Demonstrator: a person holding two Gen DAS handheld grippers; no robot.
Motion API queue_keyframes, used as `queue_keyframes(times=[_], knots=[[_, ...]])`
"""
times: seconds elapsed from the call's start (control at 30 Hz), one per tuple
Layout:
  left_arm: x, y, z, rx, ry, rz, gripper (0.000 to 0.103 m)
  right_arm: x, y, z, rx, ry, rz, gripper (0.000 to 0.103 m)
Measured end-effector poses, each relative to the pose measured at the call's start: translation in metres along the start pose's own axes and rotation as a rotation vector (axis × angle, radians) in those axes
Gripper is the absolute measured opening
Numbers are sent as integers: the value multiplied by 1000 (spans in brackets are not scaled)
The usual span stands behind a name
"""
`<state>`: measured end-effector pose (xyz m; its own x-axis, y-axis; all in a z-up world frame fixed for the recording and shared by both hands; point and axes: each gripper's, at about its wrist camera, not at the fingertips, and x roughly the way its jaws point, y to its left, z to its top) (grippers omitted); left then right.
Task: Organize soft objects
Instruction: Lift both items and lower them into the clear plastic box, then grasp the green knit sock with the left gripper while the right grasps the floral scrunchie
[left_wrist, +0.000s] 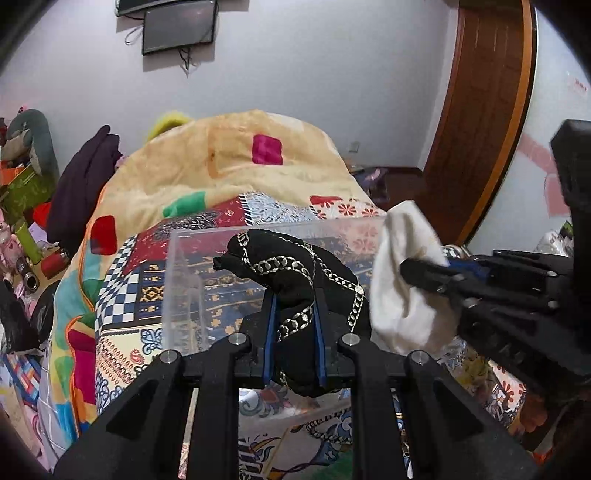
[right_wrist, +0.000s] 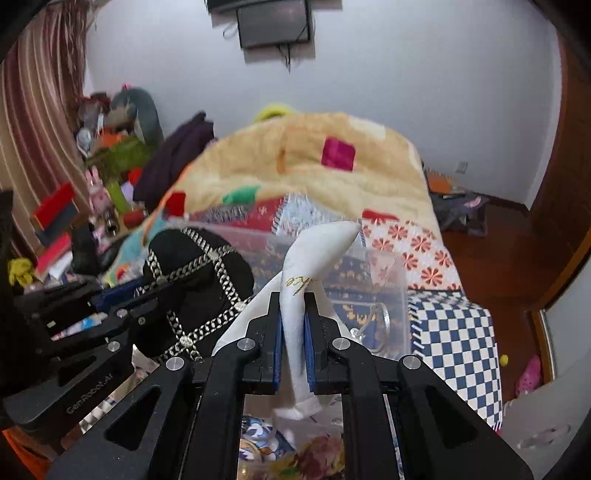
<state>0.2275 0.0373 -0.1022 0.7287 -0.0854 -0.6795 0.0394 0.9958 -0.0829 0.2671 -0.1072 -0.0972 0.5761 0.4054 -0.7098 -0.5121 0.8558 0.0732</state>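
Observation:
My left gripper (left_wrist: 294, 306) is shut on a black soft piece with silver chain trim (left_wrist: 295, 273) and holds it above a clear plastic box (left_wrist: 184, 295) that sits on the bed. My right gripper (right_wrist: 293, 306) is shut on a white soft piece with gold lettering (right_wrist: 314, 251), also over the box (right_wrist: 388, 295). The two grippers are side by side: the white piece (left_wrist: 402, 280) shows at the right of the left wrist view, and the black piece (right_wrist: 195, 280) at the left of the right wrist view.
The bed carries a patterned quilt (left_wrist: 147, 288) and a heaped yellow blanket (left_wrist: 229, 155). Clutter, boxes and a dark garment (left_wrist: 81, 184) lie to the left. A wooden door (left_wrist: 480, 110) and wood floor (right_wrist: 495, 258) are on the right.

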Motion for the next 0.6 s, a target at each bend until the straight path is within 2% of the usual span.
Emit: queue_keyframes(times=[0.13,0.27,0.4,0.47,0.6], knots=[[0,-3,0,6,10,-6,26,4,-1,-3,-14,37,-13,10],[-16,-3,1,4,-29,-7,35,-7,-7,-2,0,27,4,16],[-42,-1,1,-21,-91,-25,48,-32,-10,-2,14,-44,13,37],[-57,-1,-1,-21,-123,-26,50,-49,-12,-5,18,-89,15,53],[-80,-2,-12,-27,-167,-16,59,-73,-14,-11,31,-145,22,66]])
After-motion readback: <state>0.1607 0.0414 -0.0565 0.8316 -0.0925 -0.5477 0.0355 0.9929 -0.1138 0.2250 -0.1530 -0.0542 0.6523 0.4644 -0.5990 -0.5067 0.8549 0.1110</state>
